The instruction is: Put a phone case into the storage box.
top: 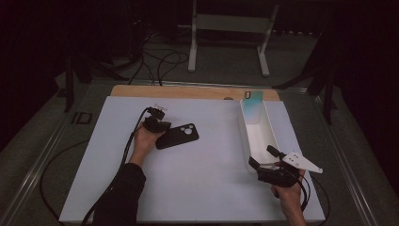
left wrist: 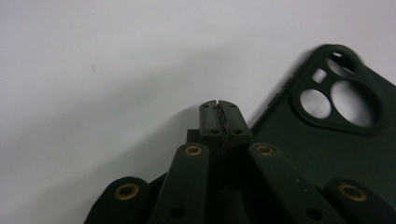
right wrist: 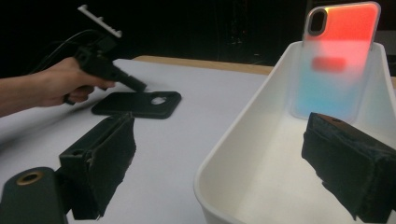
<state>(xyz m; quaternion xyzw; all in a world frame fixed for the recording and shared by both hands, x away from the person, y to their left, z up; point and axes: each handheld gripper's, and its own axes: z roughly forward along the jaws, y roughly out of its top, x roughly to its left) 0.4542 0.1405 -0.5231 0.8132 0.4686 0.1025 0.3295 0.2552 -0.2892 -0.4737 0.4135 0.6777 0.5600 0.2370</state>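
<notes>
Left gripper [left wrist: 219, 106] has its jaws pressed flat together with nothing between them, tips down at the near-left edge of the black phone case [top: 178, 135], which lies flat on the table [top: 197, 188] left of centre, camera cutout at its right end. In the left gripper view the closed tips sit just beside the case's edge; can't tell whether they actually touch it. The left hand [top: 143, 141] wraps the grip, with the cable running back toward the near edge.

Right gripper [top: 263, 162] is spread wide, holding nothing, and straddles the near end wall of the white tray [top: 244, 136]: in the right gripper view one pad is outside the tray on the left and the other is over its inside. The right hand [top: 287, 190] comes in from the near right corner, with the grey three-cornered plate [top: 301, 162] on top.

The tray is long and narrow, running near to far on the right side of the table. Inside, a translucent phone case [right wrist: 338, 60] leans upright against the far end wall, fading from orange-red up top to blue-green lower down. The rest of the tray floor is bare white.

The table has a white top with a wooden strip [top: 193, 92] along the far edge. Beyond it, the room is dark: grey floor, loose black cables [top: 160, 61], and a white stand frame [top: 230, 33] at the back.
</notes>
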